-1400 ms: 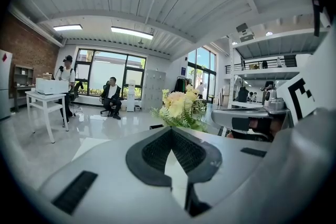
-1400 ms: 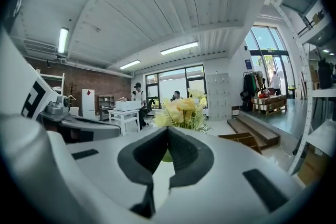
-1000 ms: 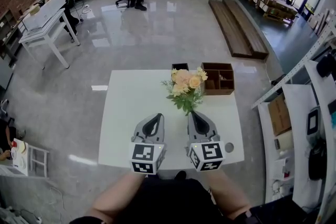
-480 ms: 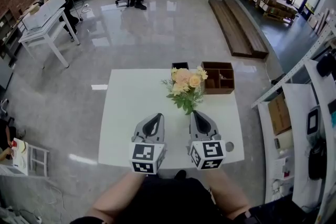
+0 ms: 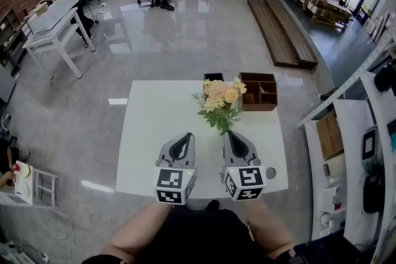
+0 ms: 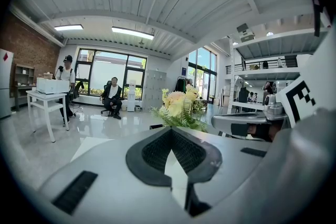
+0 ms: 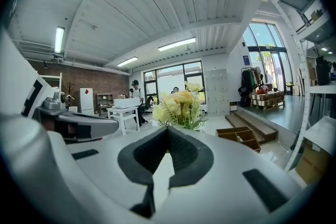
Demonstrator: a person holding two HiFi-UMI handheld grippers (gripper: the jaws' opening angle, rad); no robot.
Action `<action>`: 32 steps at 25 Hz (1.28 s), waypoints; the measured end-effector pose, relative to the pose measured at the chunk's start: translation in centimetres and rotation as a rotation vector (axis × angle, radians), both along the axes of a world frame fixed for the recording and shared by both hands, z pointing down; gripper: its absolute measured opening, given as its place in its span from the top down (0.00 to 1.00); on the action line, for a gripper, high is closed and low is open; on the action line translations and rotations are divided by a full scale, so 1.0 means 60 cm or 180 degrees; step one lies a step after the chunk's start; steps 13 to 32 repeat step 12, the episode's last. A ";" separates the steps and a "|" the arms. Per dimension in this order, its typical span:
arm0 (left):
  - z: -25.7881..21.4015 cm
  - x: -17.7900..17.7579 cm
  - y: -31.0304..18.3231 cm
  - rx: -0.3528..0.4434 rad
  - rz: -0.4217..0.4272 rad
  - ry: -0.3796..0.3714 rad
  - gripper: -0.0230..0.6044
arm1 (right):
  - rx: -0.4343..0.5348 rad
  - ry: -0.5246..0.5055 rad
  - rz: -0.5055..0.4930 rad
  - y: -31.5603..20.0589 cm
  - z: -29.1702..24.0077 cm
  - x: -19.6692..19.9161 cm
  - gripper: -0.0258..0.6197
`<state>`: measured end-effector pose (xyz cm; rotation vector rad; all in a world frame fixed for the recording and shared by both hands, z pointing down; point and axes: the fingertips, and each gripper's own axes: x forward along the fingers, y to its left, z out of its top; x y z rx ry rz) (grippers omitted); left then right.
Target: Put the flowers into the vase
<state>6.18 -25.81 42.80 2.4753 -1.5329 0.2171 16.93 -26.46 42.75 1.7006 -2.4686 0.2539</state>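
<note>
just beyond right hand-held gripper (image 5: 229, 134): flowers (image 5: 220, 100)

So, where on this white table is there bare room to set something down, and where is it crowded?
Widest bare patch: the table's left half, between its left edge and the flowers, beyond the left gripper. A narrower strip: right of the right gripper, nearer than the wooden box. Crowded: the far middle: flowers, black box, wooden box.
</note>
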 end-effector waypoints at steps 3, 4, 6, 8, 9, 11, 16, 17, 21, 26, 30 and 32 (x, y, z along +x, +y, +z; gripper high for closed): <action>0.002 -0.002 -0.001 -0.0010 -0.0008 0.0000 0.96 | -0.0001 0.0010 0.0001 0.000 0.001 0.000 0.96; 0.003 -0.003 -0.001 -0.0011 -0.0011 0.0002 0.96 | -0.0001 0.0011 0.0001 0.000 0.001 0.000 0.96; 0.002 -0.003 -0.002 -0.0010 -0.0018 0.0007 0.96 | -0.0002 0.0011 -0.0004 0.000 0.001 0.000 0.96; 0.001 -0.001 -0.002 -0.0004 -0.0017 0.0006 0.96 | -0.0005 0.0015 -0.0012 0.000 0.002 0.000 0.96; 0.001 0.000 -0.003 -0.0002 -0.0014 0.0006 0.96 | -0.0007 0.0018 -0.0014 0.000 0.002 0.000 0.96; 0.000 0.002 -0.003 -0.0001 -0.0007 0.0004 0.96 | -0.0012 0.0023 -0.0015 -0.001 0.002 0.001 0.96; 0.000 0.003 -0.004 -0.0002 -0.0003 0.0004 0.96 | -0.0014 0.0026 -0.0015 -0.002 0.003 0.001 0.96; 0.000 0.003 -0.004 -0.0002 -0.0003 0.0004 0.96 | -0.0014 0.0026 -0.0015 -0.002 0.003 0.001 0.96; 0.000 0.003 -0.004 -0.0002 -0.0003 0.0004 0.96 | -0.0014 0.0026 -0.0015 -0.002 0.003 0.001 0.96; 0.000 0.003 -0.004 -0.0002 -0.0003 0.0004 0.96 | -0.0014 0.0026 -0.0015 -0.002 0.003 0.001 0.96; 0.000 0.003 -0.004 -0.0002 -0.0003 0.0004 0.96 | -0.0014 0.0026 -0.0015 -0.002 0.003 0.001 0.96; 0.000 0.003 -0.004 -0.0002 -0.0003 0.0004 0.96 | -0.0014 0.0026 -0.0015 -0.002 0.003 0.001 0.96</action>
